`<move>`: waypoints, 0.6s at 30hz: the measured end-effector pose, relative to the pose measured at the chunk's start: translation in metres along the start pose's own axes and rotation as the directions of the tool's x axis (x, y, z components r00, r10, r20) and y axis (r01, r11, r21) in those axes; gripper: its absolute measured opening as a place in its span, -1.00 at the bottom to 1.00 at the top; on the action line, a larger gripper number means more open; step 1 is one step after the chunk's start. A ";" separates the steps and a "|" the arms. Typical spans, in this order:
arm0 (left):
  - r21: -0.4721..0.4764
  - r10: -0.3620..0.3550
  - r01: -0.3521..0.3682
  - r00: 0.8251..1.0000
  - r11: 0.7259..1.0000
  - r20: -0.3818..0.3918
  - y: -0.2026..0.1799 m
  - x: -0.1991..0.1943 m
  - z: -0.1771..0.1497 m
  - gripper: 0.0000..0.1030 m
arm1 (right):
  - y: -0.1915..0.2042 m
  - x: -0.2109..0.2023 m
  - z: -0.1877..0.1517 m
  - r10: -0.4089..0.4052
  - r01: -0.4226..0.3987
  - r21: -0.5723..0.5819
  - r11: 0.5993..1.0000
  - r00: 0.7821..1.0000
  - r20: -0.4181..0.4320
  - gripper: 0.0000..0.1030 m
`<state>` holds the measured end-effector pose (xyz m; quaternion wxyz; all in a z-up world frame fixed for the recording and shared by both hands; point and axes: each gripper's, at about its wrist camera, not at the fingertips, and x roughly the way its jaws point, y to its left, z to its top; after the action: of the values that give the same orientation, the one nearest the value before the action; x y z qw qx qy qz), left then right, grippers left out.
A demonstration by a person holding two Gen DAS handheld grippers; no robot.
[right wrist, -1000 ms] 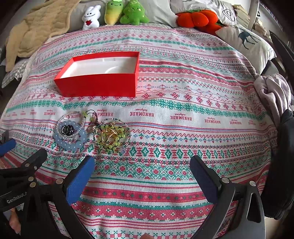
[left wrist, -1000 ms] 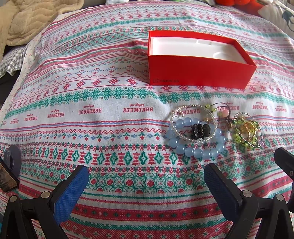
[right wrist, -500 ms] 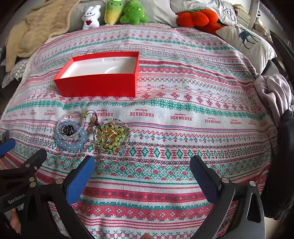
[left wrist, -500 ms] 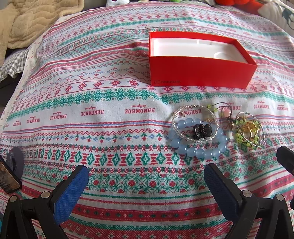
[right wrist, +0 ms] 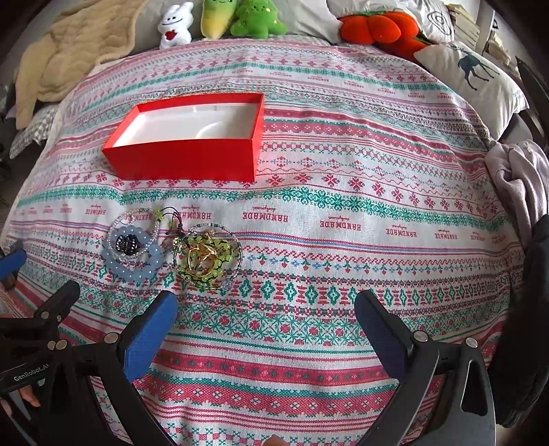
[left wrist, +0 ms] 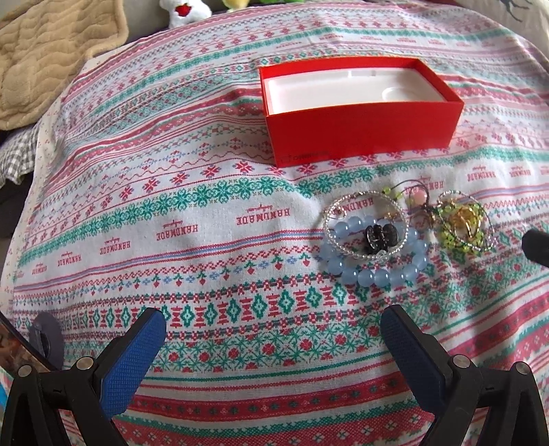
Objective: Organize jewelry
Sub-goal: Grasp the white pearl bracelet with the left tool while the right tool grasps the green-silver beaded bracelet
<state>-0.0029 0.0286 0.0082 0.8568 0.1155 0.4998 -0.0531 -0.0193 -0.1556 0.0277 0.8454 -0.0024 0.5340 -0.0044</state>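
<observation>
From my left wrist camera, my left claw (left wrist: 274, 343) is spread wide over the patterned bedspread (left wrist: 171, 192) with nothing between its blue pads (left wrist: 132, 365). The jewelry lies ahead and to the right of the gap, nearer my right-hand finger than the other. The blue bead bracelet (left wrist: 377, 271) sits closest to me, with a clear beaded ring (left wrist: 331, 219) overlapping its far side and a dark clip-like piece (left wrist: 381, 236) resting inside them. Just to the right is a tangle of green beads and gold rings (left wrist: 461, 226), and thin cords with a pink bead (left wrist: 419, 196) lie between the two heaps. Beyond the jewelry stands the red box (left wrist: 360, 130), open, its white inside bare. A tan blanket (left wrist: 51, 58) lies at the far left.

From my right wrist camera, my right claw (right wrist: 266, 326) is likewise wide apart and holds nothing. Here the jewelry sits ahead and to the left: the green and gold tangle (right wrist: 206, 257) is just beyond my left-hand pad (right wrist: 147, 336), and the blue bracelet (right wrist: 137, 267) is further left, outside the gap. The red box (right wrist: 185, 161) lies past them, apart from the heap. My left claw's black frame (right wrist: 41, 326) shows at the lower left edge. Plush toys (right wrist: 219, 20) and a deer pillow (right wrist: 473, 79) line the far side of the bed.
</observation>
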 end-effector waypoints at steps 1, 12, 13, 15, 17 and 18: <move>0.007 -0.017 0.017 1.000 1.000 -0.010 0.001 0.001 0.001 0.99 | -0.002 0.002 0.003 0.011 -0.011 0.002 1.000 1.000 -0.012 1.00; -0.091 -0.242 0.232 0.964 0.968 -0.113 0.028 0.023 0.032 0.86 | -0.013 0.021 0.039 0.230 -0.222 0.083 0.972 0.966 -0.117 0.98; -0.109 -0.263 0.252 0.958 0.962 -0.110 0.031 0.027 0.035 0.80 | -0.014 0.025 0.042 0.243 -0.233 0.093 0.968 0.962 -0.123 0.91; -0.147 -0.305 0.290 0.947 0.946 -0.096 0.037 0.034 0.040 0.68 | -0.018 0.032 0.045 0.267 -0.251 0.118 0.961 0.954 -0.139 0.75; -0.172 -0.351 0.334 0.934 0.927 -0.075 0.041 0.041 0.045 0.58 | -0.022 0.040 0.047 0.287 -0.265 0.143 0.954 0.945 -0.159 0.62; -0.184 -0.367 0.349 0.927 0.919 -0.074 0.041 0.046 0.046 0.53 | -0.022 0.043 0.047 0.297 -0.274 0.148 0.950 0.940 -0.167 0.61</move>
<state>0.0671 0.0581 -0.0041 0.8111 -0.0475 0.5604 -0.1606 0.0417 -0.1783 0.0089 0.7815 0.1275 0.6047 0.0854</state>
